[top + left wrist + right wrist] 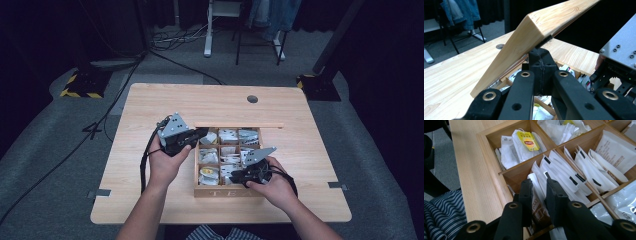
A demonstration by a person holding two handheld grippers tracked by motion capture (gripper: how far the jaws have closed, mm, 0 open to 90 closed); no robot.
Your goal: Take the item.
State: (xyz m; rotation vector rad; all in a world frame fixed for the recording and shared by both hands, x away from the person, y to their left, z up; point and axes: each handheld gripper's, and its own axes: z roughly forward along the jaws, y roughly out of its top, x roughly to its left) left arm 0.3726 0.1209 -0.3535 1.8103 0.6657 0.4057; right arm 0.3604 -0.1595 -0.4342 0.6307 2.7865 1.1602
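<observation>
Left gripper (pixel 541 65) pressed together, propping the box lid (pixel 524 42); right gripper (pixel 539 192) jaws around a brown sachet (pixel 539 213), lower centre, not clamped.

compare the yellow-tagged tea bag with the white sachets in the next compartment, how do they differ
The tea bag carries a yellow tag and lies flat; the white sachets have black marks and stand on edge in a row. The right gripper reaches the sachets' compartment, not the tea bag's. Both sit in the wooden box.
</observation>
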